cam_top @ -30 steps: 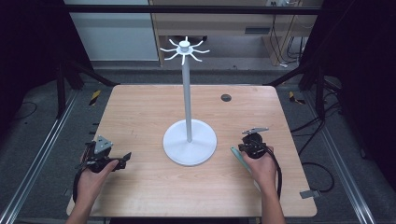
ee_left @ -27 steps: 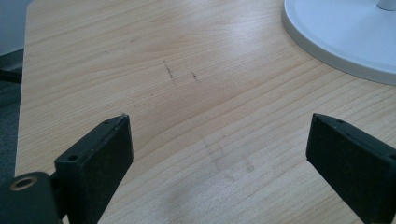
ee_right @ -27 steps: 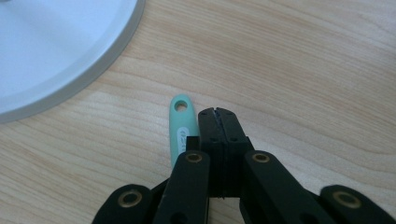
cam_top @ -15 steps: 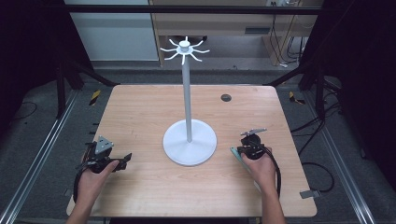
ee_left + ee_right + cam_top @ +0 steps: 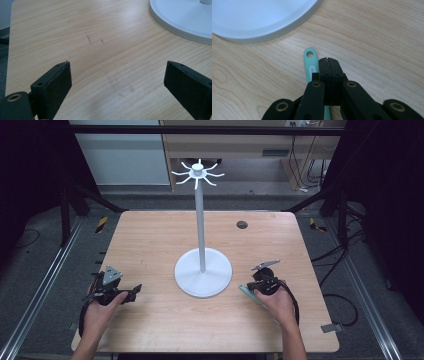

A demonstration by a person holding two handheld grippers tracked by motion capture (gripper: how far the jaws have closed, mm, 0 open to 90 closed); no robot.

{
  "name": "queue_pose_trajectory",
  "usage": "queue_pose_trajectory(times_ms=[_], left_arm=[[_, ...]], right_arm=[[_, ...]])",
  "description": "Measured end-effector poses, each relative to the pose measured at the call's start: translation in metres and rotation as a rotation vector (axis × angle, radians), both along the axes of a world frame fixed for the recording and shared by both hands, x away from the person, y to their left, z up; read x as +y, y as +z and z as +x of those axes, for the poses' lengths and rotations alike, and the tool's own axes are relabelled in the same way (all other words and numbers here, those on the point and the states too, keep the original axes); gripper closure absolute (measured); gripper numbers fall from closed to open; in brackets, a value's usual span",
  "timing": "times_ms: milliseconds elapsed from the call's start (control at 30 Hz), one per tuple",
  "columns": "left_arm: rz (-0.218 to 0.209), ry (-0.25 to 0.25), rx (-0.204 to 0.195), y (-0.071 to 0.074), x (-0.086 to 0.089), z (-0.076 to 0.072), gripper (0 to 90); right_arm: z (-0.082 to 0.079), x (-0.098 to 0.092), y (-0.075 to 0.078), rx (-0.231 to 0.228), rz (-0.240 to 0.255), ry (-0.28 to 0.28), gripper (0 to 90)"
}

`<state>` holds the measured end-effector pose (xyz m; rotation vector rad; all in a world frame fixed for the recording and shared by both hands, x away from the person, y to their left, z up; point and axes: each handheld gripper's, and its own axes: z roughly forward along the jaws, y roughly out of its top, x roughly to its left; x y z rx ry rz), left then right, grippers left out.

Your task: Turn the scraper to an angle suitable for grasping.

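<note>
Two hand-held black tools rested low over the light wooden bench (image 5: 150, 245), one in each of the person's hands. The right tool (image 5: 328, 60) had its jaws pressed flat together with nothing between them. Just beside its closed tip, on the left as the right gripper view shows it, lay a mint-green plastic handle with a round hanging hole at its end (image 5: 309, 62), flat on the wood and running back under the tool's body; whether the jaws touched it could not be told. In the high view the same handle (image 5: 248, 295) showed as a pale green strip slanting out from under the right tool (image 5: 256, 285), on the side toward the stand. Beyond the handle's holed end sat the round white base of a tall white stand (image 5: 262, 22), near but apart from it. The stand (image 5: 202, 270) rose between the two tools on a thin white pole topped by a ring of short curved hooks.

The left tool (image 5: 134, 291) had its jaws spread wide apart over bare wood, holding nothing, with the rim of the stand's base (image 5: 180, 22) ahead and to its right.
</note>
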<state>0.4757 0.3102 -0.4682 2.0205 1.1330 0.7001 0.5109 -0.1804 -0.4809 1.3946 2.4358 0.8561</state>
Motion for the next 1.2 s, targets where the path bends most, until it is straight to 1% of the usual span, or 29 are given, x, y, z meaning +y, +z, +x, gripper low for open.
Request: queue_pose_trajectory(times_ms=[67, 100, 167, 200, 233, 267, 300, 367, 467, 500, 567, 633, 667, 700, 767, 867, 900, 933, 967, 1000, 1033, 1100, 1133, 1200], left_arm=[[-0.004, 0.001, 0.001, 0.0, 0.001, 0.0, 7.4], [-0.006, 0.005, -0.001, 0.0, 0.001, 0.0, 7.3], [-0.002, 0.003, 0.002, 0.0, 0.002, 0.0, 7.3], [-0.002, 0.003, 0.002, 0.0, 0.002, 0.0, 7.3], [-0.003, 0.004, 0.006, -0.001, 0.002, 0.0, 7.2], [-0.003, 0.004, 0.006, -0.001, 0.002, 0.0, 7.2], [-0.003, 0.004, 0.006, -0.001, 0.002, 0.0, 7.2], [-0.007, -0.001, 0.007, 0.0, 0.001, 0.0, 7.2], [-0.008, -0.006, 0.008, -0.001, 0.0, 0.0, 7.0], [-0.011, -0.008, 0.013, -0.001, -0.001, 0.001, 6.7], [-0.009, -0.019, 0.059, -0.002, -0.002, 0.002, 6.4], [-0.001, -0.019, 0.056, -0.003, -0.003, 0.001, 5.9], [0.003, -0.024, 0.048, -0.003, -0.003, 0.001, 5.2], [-0.002, -0.027, 0.039, -0.003, -0.004, 0.001, 4.2], [0.003, -0.03, 0.033, -0.003, -0.004, 0.001, 3.8], [0.0, -0.037, 0.03, -0.003, -0.004, 0.001, 3.6], [0.003, -0.037, 0.031, -0.003, -0.003, 0.001, 3.5], [0.003, -0.037, 0.031, -0.003, -0.003, 0.001, 3.6], [0.003, -0.037, 0.031, -0.003, -0.003, 0.001, 3.5], [0.003, -0.034, 0.032, -0.003, -0.003, 0.001, 3.5], [0.004, -0.034, 0.031, -0.003, -0.002, 0.001, 3.5], [0.005, -0.037, 0.027, -0.003, -0.003, 0.001, 3.5], [0.006, -0.038, 0.027, -0.003, -0.003, 0.001, 3.5], [0.01, -0.036, 0.03, -0.004, -0.003, 0.001, 3.6]], right_arm=[[-0.001, 0.001, 0.001, -0.001, -0.003, -0.002, 90.0], [-0.004, 0.001, 0.005, -0.023, -0.016, 0.001, 90.0], [-0.006, 0.001, 0.009, -0.042, -0.014, 0.002, 90.0], [-0.006, 0.001, 0.009, -0.042, -0.014, 0.002, 90.0], [-0.009, 0.002, 0.015, -0.058, -0.009, 0.005, 90.0], [-0.01, 0.003, 0.016, -0.062, -0.011, 0.006, 90.0], [-0.01, 0.003, 0.016, -0.062, -0.011, 0.006, 90.0], [-0.015, 0.005, 0.023, -0.058, -0.036, 0.025, 89.0], [-0.018, 0.006, 0.028, -0.053, -0.042, 0.028, 88.2], [-0.02, 0.007, 0.032, -0.05, -0.06, 0.038, 85.7], [-0.021, 0.009, 0.036, -0.046, -0.097, 0.048, 82.7], [-0.02, 0.008, 0.039, -0.038, -0.13, 0.051, 80.8], [-0.019, 0.008, 0.04, -0.031, -0.143, 0.055, 79.0], [-0.019, 0.008, 0.042, -0.022, -0.153, 0.054, 76.7], [-0.019, 0.01, 0.045, -0.008, -0.165, 0.057, 72.8], [-0.018, 0.014, 0.047, 0.009, -0.182, 0.068, 62.8], [-0.017, 0.016, 0.048, 0.012, -0.191, 0.072, 61.2], [-0.016, 0.018, 0.048, 0.018, -0.194, 0.076, 58.6], [-0.016, 0.018, 0.048, 0.018, -0.194, 0.076, 58.6], [-0.014, 0.019, 0.047, 0.028, -0.197, 0.079, 53.0], [-0.013, 0.019, 0.047, 0.03, -0.202, 0.086, 51.2], [-0.012, 0.02, 0.047, 0.038, -0.209, 0.093, 48.2], [-0.011, 0.021, 0.047, 0.049, -0.207, 0.085, 46.2], [-0.01, 0.022, 0.045, 0.062, -0.213, 0.091, 45.5]])
